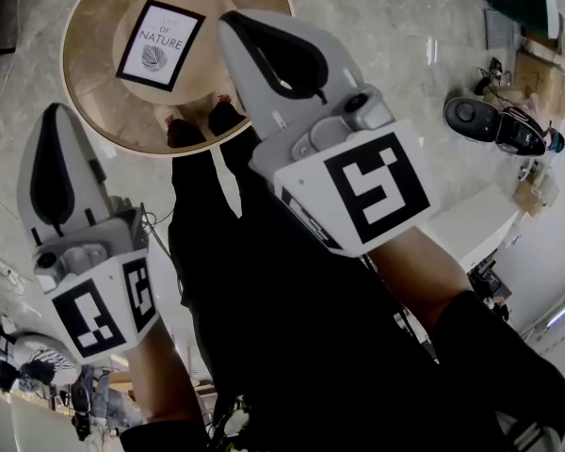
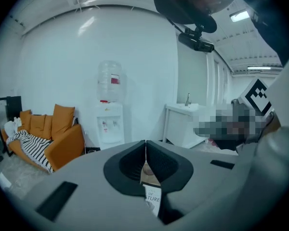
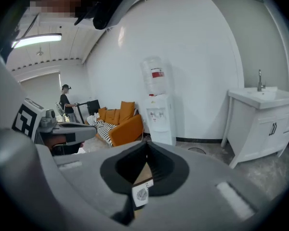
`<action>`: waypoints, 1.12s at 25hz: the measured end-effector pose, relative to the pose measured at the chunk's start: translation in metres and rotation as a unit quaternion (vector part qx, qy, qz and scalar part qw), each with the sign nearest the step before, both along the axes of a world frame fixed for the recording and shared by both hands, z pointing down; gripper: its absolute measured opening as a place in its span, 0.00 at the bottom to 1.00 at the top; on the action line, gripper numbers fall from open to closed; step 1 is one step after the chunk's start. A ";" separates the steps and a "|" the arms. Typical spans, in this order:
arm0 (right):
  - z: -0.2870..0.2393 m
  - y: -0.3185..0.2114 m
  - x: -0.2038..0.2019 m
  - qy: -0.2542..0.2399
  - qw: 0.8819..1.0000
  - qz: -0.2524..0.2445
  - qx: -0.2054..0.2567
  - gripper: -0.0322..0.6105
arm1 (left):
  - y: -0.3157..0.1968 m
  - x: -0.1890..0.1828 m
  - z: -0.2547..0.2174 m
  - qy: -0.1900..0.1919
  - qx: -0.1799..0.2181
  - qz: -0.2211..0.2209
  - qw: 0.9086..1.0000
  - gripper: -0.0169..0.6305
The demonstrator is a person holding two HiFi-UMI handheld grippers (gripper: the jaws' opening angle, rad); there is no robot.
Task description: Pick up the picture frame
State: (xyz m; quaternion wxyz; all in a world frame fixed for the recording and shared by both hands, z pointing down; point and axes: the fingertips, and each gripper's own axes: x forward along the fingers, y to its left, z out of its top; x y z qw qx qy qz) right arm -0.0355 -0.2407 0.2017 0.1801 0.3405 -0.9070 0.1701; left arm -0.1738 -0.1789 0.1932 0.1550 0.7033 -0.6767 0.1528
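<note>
Your right tongs [image 1: 237,26], shut and empty, are nearer the black-framed white leaf print [image 1: 160,45] on the round wooden tabletop [image 1: 87,92], which lies just left of their tip. Its long axis points away from you. The left tongs [image 1: 61,116], also shut and empty, hang farther back.

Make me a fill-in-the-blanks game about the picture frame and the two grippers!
1. The table under the picture frame is ___ in shape.
2. The jaws of the left gripper and the right gripper are both ___, with nothing held.
3. The couch near the water dispenser is ___ in colour.

Missing words: round; shut; orange
</note>
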 end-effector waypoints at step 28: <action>0.209 0.009 -0.029 0.075 0.992 0.017 -0.100 0.38 | -0.006 -0.020 0.190 0.031 -0.124 0.030 0.991 0.26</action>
